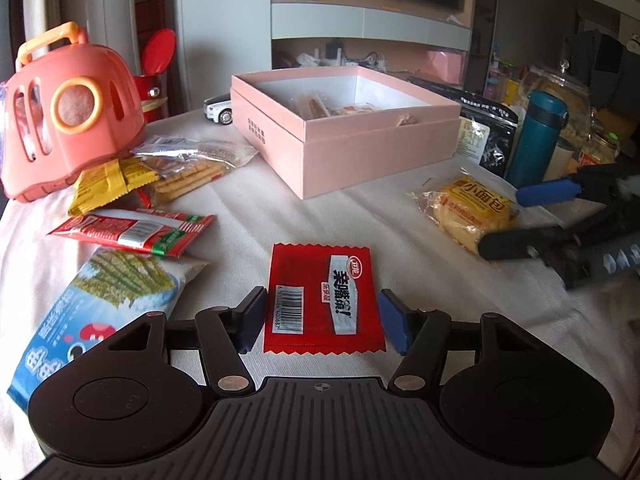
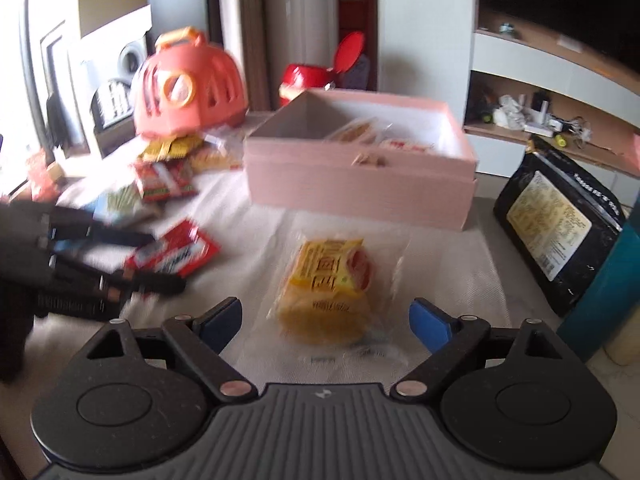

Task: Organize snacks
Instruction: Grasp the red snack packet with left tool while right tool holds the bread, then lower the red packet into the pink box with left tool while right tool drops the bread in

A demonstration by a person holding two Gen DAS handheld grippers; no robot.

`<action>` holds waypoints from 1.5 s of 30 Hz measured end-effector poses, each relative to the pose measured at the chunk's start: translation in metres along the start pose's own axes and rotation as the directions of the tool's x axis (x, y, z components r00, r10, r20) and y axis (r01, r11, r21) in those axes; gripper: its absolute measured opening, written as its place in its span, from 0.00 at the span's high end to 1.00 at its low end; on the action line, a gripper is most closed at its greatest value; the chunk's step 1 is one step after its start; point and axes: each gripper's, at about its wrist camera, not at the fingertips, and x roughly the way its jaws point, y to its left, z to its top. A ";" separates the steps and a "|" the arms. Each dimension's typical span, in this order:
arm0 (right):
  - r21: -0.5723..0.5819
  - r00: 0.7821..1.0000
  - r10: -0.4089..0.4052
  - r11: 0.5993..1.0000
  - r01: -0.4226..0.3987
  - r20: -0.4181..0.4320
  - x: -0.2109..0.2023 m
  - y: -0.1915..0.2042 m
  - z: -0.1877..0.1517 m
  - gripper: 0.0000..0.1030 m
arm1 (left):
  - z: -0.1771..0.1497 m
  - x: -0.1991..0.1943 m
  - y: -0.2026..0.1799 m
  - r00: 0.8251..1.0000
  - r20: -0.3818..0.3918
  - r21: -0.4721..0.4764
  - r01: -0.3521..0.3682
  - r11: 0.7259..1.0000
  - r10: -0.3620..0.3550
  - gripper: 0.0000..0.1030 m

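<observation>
My left gripper point(image 1: 322, 320) is open, its fingers on either side of a flat red snack packet point(image 1: 324, 298) lying on the white cloth; it also shows in the right wrist view point(image 2: 176, 256). My right gripper point(image 2: 324, 322) is open around a yellow bread packet point(image 2: 328, 284), also seen in the left wrist view point(image 1: 468, 210). An open pink box point(image 1: 360, 140) holding a few snacks stands behind both; the right wrist view shows it too point(image 2: 360, 184).
Loose snack packets lie at the left: a blue-white bag point(image 1: 96, 304), a red-green packet point(image 1: 136, 232), crackers point(image 1: 188, 172), yellow packets point(image 1: 108, 186). A coral plastic basket point(image 1: 68, 112), toy car point(image 1: 218, 110), black bag point(image 2: 560, 220) and teal bottle point(image 1: 538, 140) ring the table.
</observation>
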 end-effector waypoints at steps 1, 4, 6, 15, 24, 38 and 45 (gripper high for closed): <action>0.018 1.000 -0.003 1.000 0.003 -0.008 0.004 -0.001 0.003 0.11 | -0.001 -0.002 -0.001 1.000 0.001 -0.004 0.002 1.000 -0.002 0.36; 0.046 0.999 -0.042 0.998 0.044 -0.034 0.018 -0.001 0.011 0.11 | -0.004 -0.006 -0.001 1.000 -0.001 -0.008 0.011 1.000 -0.011 0.36; 0.051 0.996 -0.075 0.996 0.077 -0.043 0.025 0.000 0.015 0.11 | -0.005 -0.008 -0.001 1.000 -0.002 -0.011 0.014 1.000 -0.014 0.36; 0.047 0.994 -0.017 0.999 0.022 -0.108 0.020 -0.002 0.018 0.40 | -0.007 -0.025 -0.006 1.000 0.013 -0.013 0.017 1.000 -0.017 0.55; 0.000 0.994 -0.045 0.999 0.045 -0.101 -0.002 -0.006 -0.002 0.43 | -0.008 -0.016 -0.013 0.999 -0.042 0.000 0.007 1.000 -0.007 0.35; -0.019 0.995 -0.077 0.997 0.076 -0.059 0.002 0.001 -0.009 0.39 | -0.008 -0.023 -0.014 1.000 0.023 -0.022 0.002 1.000 -0.002 0.59; -0.082 0.997 -0.083 0.993 0.082 -0.005 -0.015 0.006 -0.005 0.48 | -0.009 -0.029 -0.018 1.000 0.019 -0.002 0.008 1.000 -0.008 0.62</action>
